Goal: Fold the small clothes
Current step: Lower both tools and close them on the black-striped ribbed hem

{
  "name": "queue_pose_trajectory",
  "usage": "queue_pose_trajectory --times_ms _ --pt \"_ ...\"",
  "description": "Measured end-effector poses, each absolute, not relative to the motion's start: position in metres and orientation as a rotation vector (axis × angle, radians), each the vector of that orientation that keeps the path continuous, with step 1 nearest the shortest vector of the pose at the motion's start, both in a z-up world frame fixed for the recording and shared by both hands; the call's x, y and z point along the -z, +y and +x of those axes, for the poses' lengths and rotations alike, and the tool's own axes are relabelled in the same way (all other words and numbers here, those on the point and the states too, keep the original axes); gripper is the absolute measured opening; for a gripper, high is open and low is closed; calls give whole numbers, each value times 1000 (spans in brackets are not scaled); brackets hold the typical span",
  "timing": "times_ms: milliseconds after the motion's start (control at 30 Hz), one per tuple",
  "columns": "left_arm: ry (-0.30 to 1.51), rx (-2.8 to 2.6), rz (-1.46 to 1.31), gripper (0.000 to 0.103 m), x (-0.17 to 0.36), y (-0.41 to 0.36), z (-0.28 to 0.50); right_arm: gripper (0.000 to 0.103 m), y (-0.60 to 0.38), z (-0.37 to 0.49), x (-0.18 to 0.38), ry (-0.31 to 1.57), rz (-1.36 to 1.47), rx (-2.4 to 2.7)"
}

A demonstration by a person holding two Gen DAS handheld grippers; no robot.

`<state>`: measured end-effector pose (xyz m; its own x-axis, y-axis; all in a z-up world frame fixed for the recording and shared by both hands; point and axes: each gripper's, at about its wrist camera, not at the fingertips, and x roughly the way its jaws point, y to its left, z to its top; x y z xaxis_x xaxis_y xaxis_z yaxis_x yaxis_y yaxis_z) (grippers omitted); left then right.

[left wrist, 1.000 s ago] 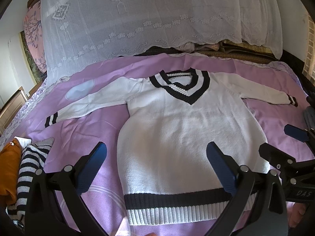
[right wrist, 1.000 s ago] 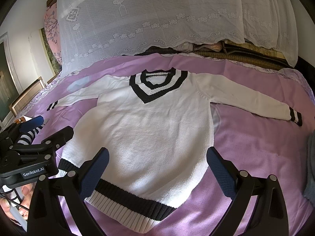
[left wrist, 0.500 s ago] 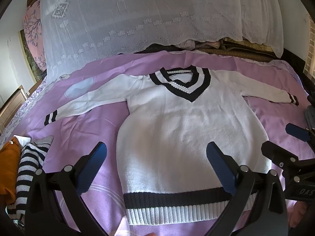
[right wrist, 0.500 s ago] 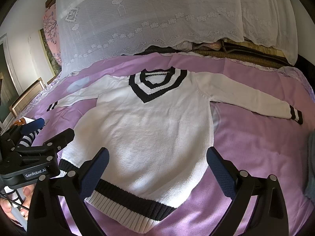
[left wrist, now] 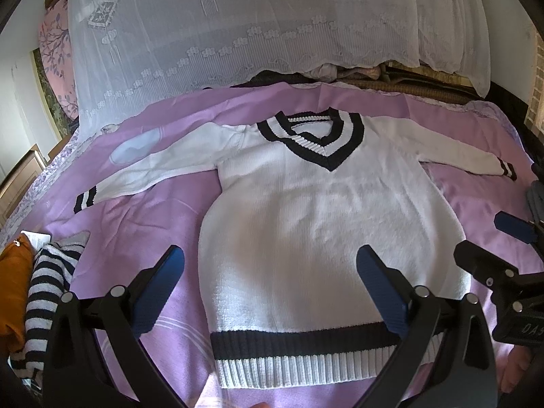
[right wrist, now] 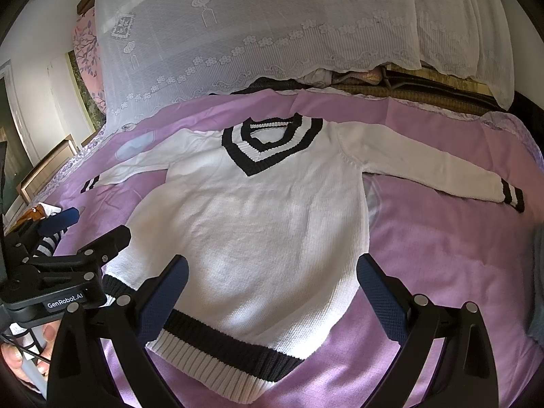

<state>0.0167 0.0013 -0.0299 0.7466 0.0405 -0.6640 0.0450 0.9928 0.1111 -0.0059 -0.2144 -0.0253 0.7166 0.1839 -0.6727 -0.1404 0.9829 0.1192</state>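
Left gripper (left wrist: 270, 272): black frame, silver screws, dark blue ribbed fingers (left wrist: 163, 282).
Right gripper (right wrist: 272, 282): same build — black arms, blue textured pads (right wrist: 380, 299).
Marking: white "GenRobot.AI" on the left gripper's black housing.

white sweater (left wrist: 326, 224): 1 | striped garment (left wrist: 44, 292): 1 | orange garment (left wrist: 12, 289): 1 | grippers: 2

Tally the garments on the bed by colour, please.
White sweater with black trim, spread flat on the purple sheet: 1
Black-and-white striped garment, bunched at the left edge: 1
Orange garment, beside the striped one: 1
Grey fabric at the right edge: unclear, not counted
Total: 3
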Motion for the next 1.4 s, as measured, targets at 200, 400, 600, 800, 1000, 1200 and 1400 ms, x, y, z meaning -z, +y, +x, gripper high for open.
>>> queue_pose_trajectory --times_ms 200,400,600,800,1000,1200,1400 --pt "761 5 117 99 33 4 22 100 -217 -3 30 762 70 -182" --pt "832 -7 78 99 53 29 29 100 -229 -1 44 796 108 -167" --pt "963 3 19 99 94 65 30 100 -250 -8 78 856 143 -117" --pt "984 104 -127 99 116 90 22 100 -271 -22 95 878 253 -135" --pt "1001 297 -150 99 112 73 17 100 -285 -27 98 858 448 -245" --pt "1016 332 -246 99 115 73 39 95 -269 7 102 934 508 -349" --pt "1007 560 -403 99 115 74 36 95 -263 9 85 893 678 -588"
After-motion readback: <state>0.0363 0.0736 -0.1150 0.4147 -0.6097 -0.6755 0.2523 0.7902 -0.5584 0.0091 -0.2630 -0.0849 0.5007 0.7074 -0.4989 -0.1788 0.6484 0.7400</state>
